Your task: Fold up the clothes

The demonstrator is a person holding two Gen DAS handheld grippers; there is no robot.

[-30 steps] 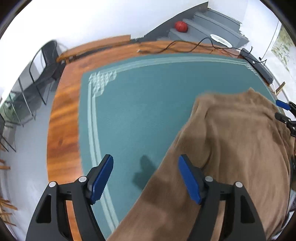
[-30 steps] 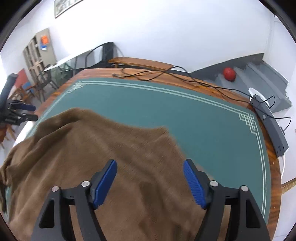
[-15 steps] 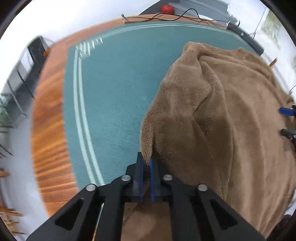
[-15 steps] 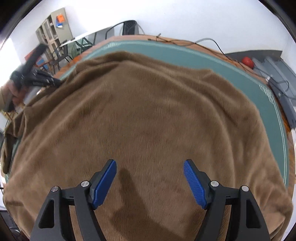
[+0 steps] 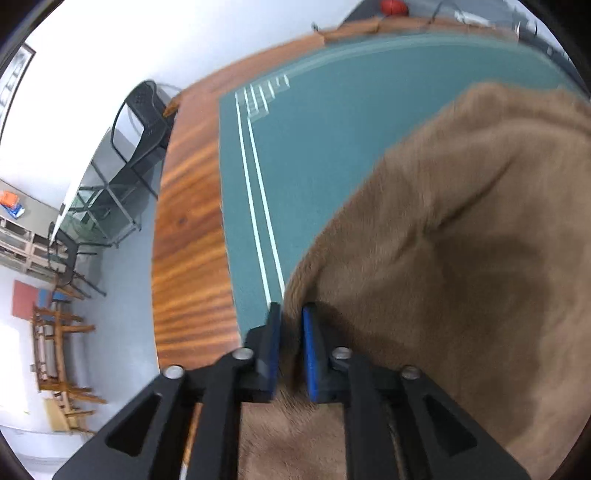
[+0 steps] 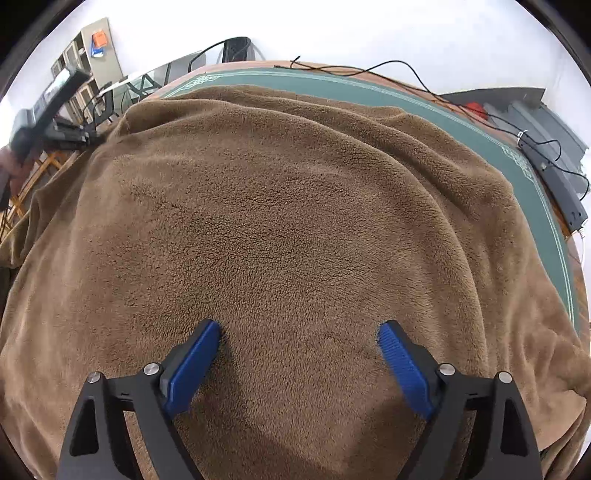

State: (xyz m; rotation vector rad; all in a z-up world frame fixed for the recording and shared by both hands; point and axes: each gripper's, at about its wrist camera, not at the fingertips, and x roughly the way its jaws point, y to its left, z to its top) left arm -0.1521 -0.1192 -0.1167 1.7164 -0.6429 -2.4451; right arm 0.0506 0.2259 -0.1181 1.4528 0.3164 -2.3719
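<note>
Much of the left wrist view was smeared by motion blur, so the far end of the tabletop and the items along the top edge of the frame could not be made out beyond a red round shape. The brown fleece garment ran off the lower and left edges of the right wrist view and off the right and bottom edges of the left wrist view, so its full outline and what kind of garment it was stayed hidden. It was thick, plush and nubby, a uniform tan-brown, lying in broad soft folds with rounded ridges toward the upper right of the right wrist frame. It was spread over the green mat, a flat woven-looking sheet with pale double border lines and a fret corner motif, which lay on glossy, striped orange-brown wood. The left gripper had its blue-padded jaws drawn nearly together, pinching an edge of the fleece at lower centre of its frame. The right gripper had its ridged blue jaws spread wide, low over the fleece with nothing between them; contact could not be judged. A black power strip with trailing cables lay at the right edge.
</note>
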